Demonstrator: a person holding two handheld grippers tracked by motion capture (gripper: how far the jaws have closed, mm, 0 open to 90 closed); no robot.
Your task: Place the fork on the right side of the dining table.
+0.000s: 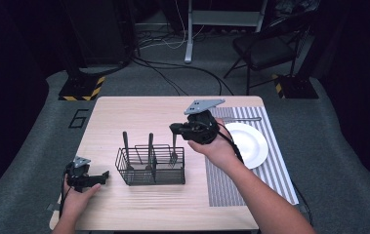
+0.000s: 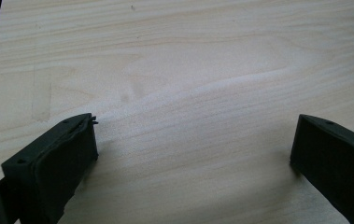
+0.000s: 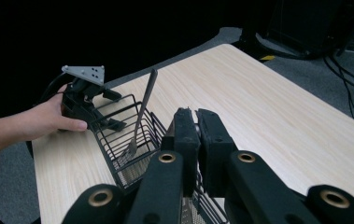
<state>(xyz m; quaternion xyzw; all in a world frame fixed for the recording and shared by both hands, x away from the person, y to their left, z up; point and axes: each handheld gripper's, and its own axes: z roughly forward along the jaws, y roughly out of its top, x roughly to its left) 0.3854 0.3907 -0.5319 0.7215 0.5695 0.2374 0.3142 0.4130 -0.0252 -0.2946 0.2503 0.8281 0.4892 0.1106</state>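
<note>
At the near left corner of the bench (image 1: pixel 124 109) the left claw (image 1: pixel 105 175) lies low in the person's left hand (image 1: pixel 77 197), its jaws spread wide with only bare wood grain between them in the left gripper view. Just beyond it, near the middle of the bench, stands the black wire caddy (image 1: pixel 151 165), its long side running left to right across the bench. Two dark-handled utensils (image 1: pixel 125 146) stand upright in its left compartments, handles up. Over the caddy's right end the right claw (image 1: pixel 175 129) is pressed together on the top of a fork's (image 1: pixel 174 152) handle; the fork hangs with its long axis vertical, tines pointing down, its head level with the caddy's right compartment, and whether it touches the wire cannot be told. The right gripper view shows the two pads (image 3: pixel 186 130) closed tight above the basket. To the right lies a grey striped placemat (image 1: pixel 280 161) bearing a white plate (image 1: pixel 258 146), and beyond the plate a knife (image 1: pixel 243 119) lies across the mat's far edge. Past the bench a folding chair (image 1: pixel 265 51) stands on the floor.
</note>
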